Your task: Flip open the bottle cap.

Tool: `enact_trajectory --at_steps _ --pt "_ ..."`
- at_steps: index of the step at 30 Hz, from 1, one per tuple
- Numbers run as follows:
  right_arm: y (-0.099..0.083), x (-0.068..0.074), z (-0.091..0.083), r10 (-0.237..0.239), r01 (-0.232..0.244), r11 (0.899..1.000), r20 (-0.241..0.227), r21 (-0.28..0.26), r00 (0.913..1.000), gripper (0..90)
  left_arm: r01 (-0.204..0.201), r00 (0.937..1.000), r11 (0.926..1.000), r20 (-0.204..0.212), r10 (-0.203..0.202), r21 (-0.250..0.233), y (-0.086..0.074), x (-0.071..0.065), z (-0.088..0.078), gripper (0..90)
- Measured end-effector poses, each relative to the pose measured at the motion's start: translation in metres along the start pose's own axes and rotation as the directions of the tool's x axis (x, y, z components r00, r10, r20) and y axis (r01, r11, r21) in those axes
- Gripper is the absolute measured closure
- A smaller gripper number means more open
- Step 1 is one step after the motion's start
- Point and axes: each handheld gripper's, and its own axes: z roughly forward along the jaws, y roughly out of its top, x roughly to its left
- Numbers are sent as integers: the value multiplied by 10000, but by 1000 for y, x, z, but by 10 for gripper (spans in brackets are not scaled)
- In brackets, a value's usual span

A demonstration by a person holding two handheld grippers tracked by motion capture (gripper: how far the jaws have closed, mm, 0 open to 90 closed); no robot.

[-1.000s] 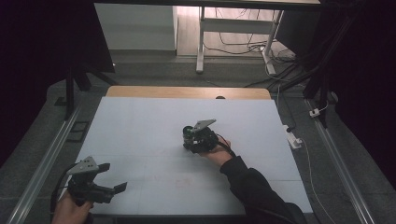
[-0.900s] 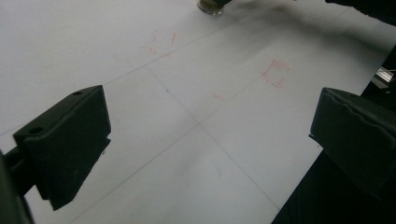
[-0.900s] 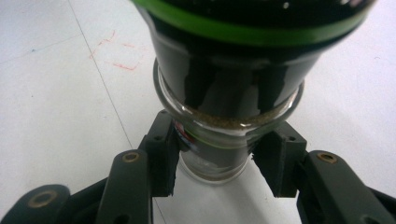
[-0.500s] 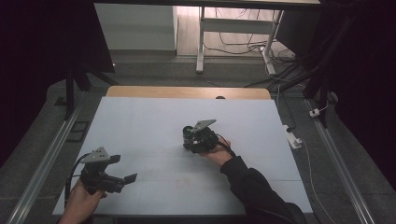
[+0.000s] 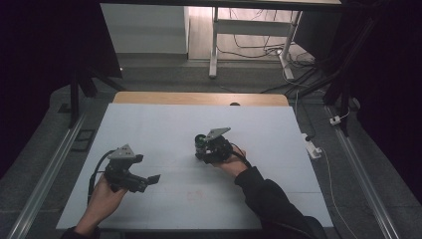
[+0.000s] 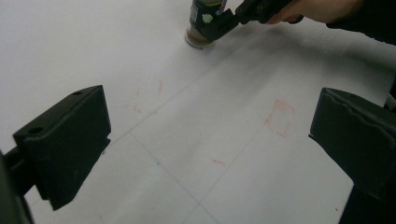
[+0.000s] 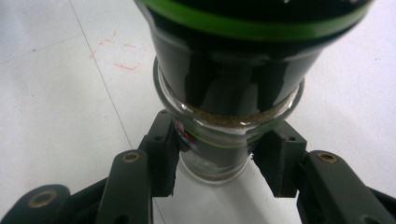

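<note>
A glass jar (image 7: 233, 70) with a black lid ringed in green and brown powder inside stands on the white mat (image 5: 149, 129). My right gripper (image 7: 217, 158) is shut on its glass body, one pad on each side. From above, the jar (image 5: 200, 142) sits near the mat's middle with the right gripper (image 5: 203, 148) around it. My left gripper (image 5: 149, 180) hovers over the mat's near left, jaws wide open and holding nothing. In the left gripper view the open left gripper (image 6: 210, 135) faces the jar (image 6: 203, 28) and the right gripper (image 6: 226, 21) farther off.
Faint red marks (image 6: 280, 116) and thin lines cross the mat. A wooden strip (image 5: 199, 98) borders its far edge. A white power strip (image 5: 313, 148) lies off the right side, and metal rails (image 5: 50, 169) run along both sides.
My left gripper has come in from the near left corner, up and rightward over the mat. The right gripper and the jar have stayed put.
</note>
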Motion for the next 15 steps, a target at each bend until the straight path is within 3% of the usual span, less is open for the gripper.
enact_trajectory --at_steps 14,15 --pt "0 0 0 -14 14 10000 -23 6 10000 527 -691 9976 9976 27 691 33 36 1 34 0" --pt "0 0 0 -14 14 10000 -26 7 10000 527 -879 9961 9961 54 879 55 40 0 39 0"
